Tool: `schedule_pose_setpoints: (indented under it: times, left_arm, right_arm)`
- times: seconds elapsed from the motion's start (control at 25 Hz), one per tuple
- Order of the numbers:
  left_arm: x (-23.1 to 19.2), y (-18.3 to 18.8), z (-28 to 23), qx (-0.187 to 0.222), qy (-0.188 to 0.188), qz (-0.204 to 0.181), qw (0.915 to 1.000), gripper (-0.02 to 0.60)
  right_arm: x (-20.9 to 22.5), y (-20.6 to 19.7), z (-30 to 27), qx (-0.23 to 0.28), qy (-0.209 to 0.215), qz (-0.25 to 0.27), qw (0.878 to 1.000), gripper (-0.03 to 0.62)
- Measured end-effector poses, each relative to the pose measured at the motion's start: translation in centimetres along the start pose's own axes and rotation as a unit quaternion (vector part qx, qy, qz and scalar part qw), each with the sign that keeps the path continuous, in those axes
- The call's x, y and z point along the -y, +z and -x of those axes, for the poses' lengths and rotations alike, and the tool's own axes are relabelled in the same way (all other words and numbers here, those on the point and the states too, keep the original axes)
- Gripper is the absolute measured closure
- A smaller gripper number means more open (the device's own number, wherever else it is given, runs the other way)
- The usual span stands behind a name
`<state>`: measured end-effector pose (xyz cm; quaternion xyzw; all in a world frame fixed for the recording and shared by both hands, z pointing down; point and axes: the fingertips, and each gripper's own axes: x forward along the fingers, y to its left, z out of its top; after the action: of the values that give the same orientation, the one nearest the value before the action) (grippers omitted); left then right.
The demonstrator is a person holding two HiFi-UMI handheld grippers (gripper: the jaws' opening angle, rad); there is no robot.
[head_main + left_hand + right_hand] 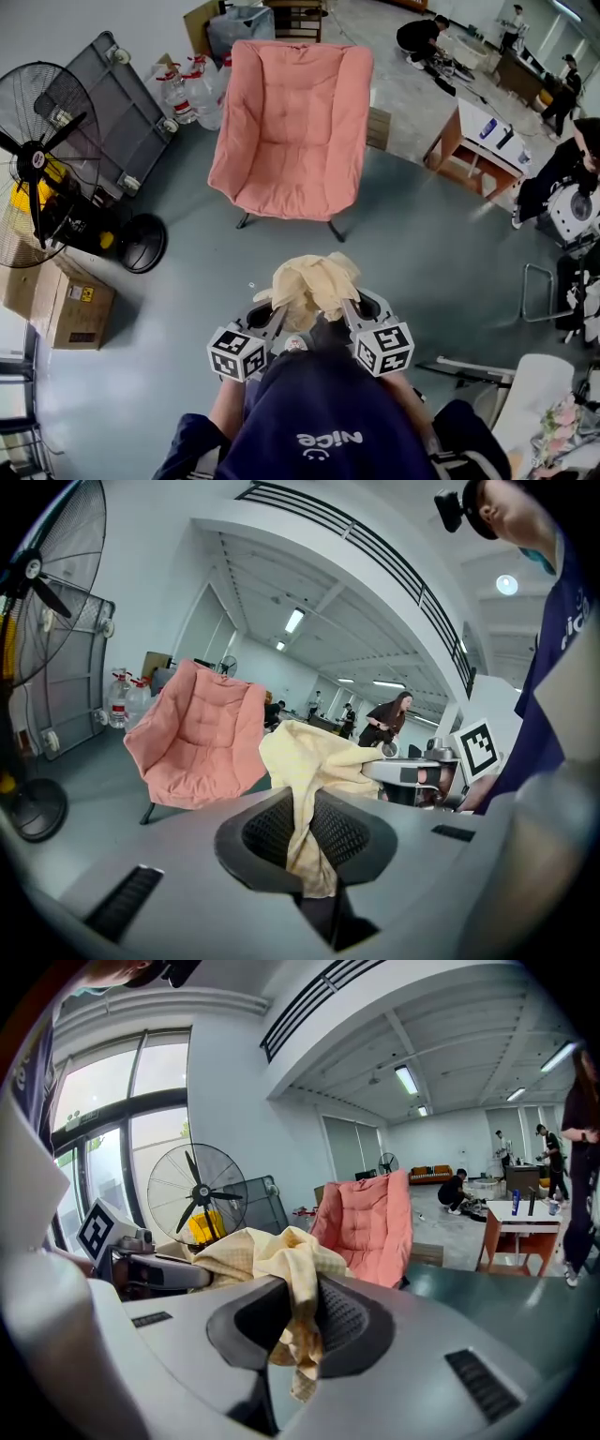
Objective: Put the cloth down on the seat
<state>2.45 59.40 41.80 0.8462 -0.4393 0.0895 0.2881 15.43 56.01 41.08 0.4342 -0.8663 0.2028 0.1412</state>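
Observation:
A pale yellow cloth is bunched up in the air between my two grippers, close to my body. My left gripper is shut on one part of the cloth, and my right gripper is shut on another part of the cloth. The pink padded chair stands ahead on the grey floor, its seat bare. The chair shows left of centre in the left gripper view, and the chair sits right of centre in the right gripper view.
A black standing fan and a folded grey cart are at the left, with a cardboard box below them. Water jugs sit behind the chair. A wooden table and several people are at the right.

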Motion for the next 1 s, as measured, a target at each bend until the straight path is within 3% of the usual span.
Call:
schedule_pose_setpoints:
  times: [0.44,1.0]
  left_arm:
    - [-4.0,4.0,-5.1,0.01,0.045,0.025,0.9986,0.525]
    - [-6.2,11.1,-17.2,0.017,0.081,0.02,0.9963,0.525]
  right_arm:
    - [4.4,4.8,-7.1,-0.006,0.048,0.013,0.999,0.514]
    - [15.5,11.2,-14.6,-0.005,0.087,0.021,0.996,0.514]
